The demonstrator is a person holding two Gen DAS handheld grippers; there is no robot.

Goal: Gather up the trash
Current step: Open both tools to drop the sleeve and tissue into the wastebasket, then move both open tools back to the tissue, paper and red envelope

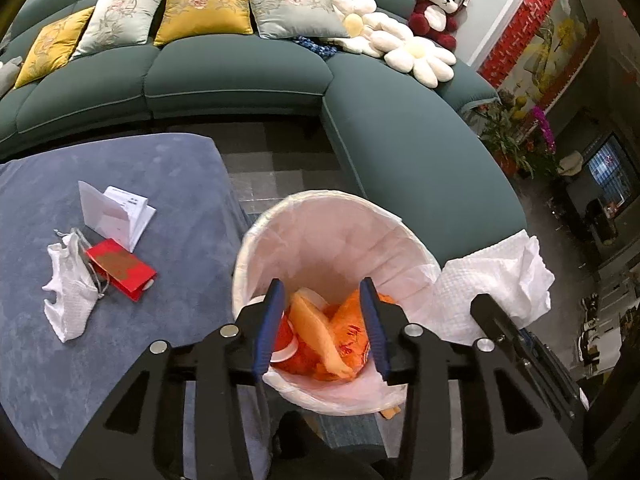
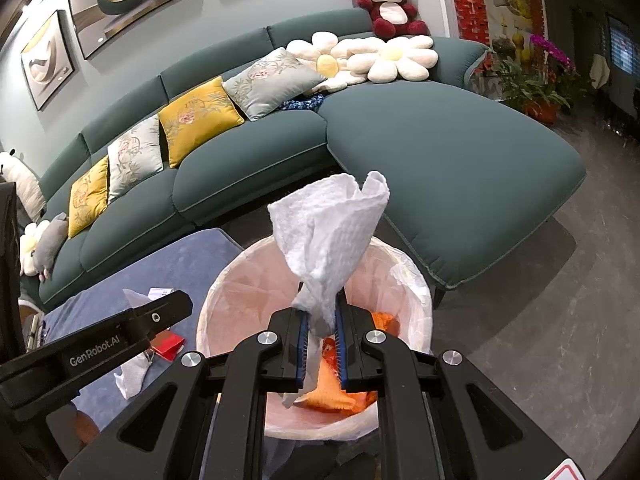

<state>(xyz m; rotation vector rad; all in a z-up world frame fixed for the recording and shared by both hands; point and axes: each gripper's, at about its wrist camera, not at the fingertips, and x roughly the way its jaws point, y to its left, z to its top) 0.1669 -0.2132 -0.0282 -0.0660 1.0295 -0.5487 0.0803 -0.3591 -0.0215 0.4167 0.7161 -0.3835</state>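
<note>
Your right tongs (image 2: 320,334) are clenched on a crumpled white paper towel (image 2: 334,232), which stands up from the blue pads directly above the lined trash bin (image 2: 416,280). The pinch sits low on the towel, so most of the sheet fans out above the tongs and only a short tail hangs below them toward the orange wrappers (image 2: 332,394) already in the bin.

Your left tongs (image 1: 324,320) are released and hold nothing, hovering over the near side of the same bin.

To drop it cleanly, keep the right tongs centred over the opening before you let go; the tall, loose upper part could flop sideways and catch on the rim or the liner's edge. Tilting the tips downward first should let the bulk of the towel fall inward. Open the pads fully, since the embossed paper may cling to one of them.

Move the left tongs aside so the towel does not land on them.

On the blue-covered table (image 1: 120,352) more remains: another crumpled white piece (image 1: 70,296), a red packet (image 1: 122,268) touching it, and folded white paper (image 1: 114,216) just behind.
</note>
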